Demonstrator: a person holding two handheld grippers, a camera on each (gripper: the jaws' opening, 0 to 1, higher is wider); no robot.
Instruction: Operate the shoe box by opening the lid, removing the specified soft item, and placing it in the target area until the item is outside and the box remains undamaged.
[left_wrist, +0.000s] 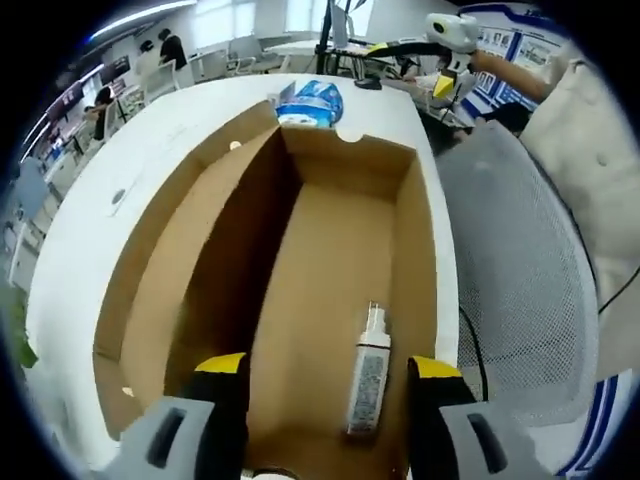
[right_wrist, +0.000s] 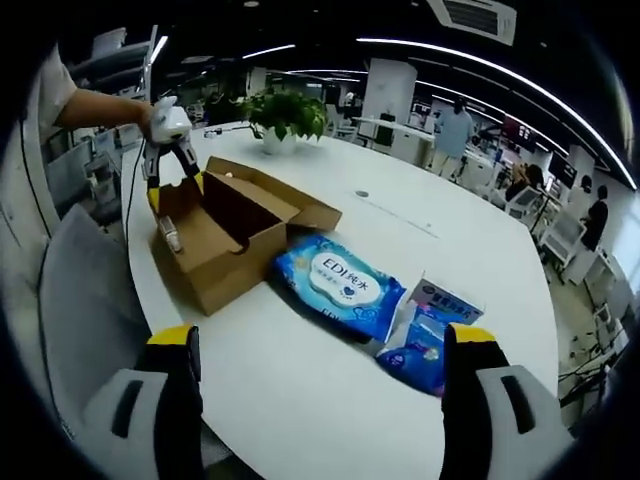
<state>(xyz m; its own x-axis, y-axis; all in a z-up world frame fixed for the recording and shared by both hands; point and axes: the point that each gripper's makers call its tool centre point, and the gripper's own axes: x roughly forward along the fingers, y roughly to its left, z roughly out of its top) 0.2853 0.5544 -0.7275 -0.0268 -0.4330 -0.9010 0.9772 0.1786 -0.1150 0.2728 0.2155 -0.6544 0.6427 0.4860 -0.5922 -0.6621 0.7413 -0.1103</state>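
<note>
Brown corrugated cardboard forms the shoe box (left_wrist: 330, 290), which stands open on the white worktop (right_wrist: 400, 230) with its lid (left_wrist: 175, 240) folded back flat to one side; I judge the lid step done, so the interior is free to reach from above. Inside, a slim white spray bottle (left_wrist: 368, 375) lies on its side on the box floor, near the wall closest to my left gripper (left_wrist: 330, 375). Outside the box, just beyond its far end, lie two soft packs — a large blue wet-wipe pack (right_wrist: 335, 285) and a smaller blue-and-white tissue pack (right_wrist: 432, 330), touching or nearly touching each other. I take the wipe pack to be the soft item, already out and resting on the worktop, though I cannot tell where the target area is marked.

Left gripper: hovers over the near end of the box, jaws spread wide, yellow-tipped, holding nothing — the bottle sits between them in view but below, untouched as far as I can tell. In the right gripper view it hangs above the box's far corner.

Right gripper (right_wrist: 325, 345): held well back from the packs, jaws wide apart and empty, probably to keep clear of the box.
</note>
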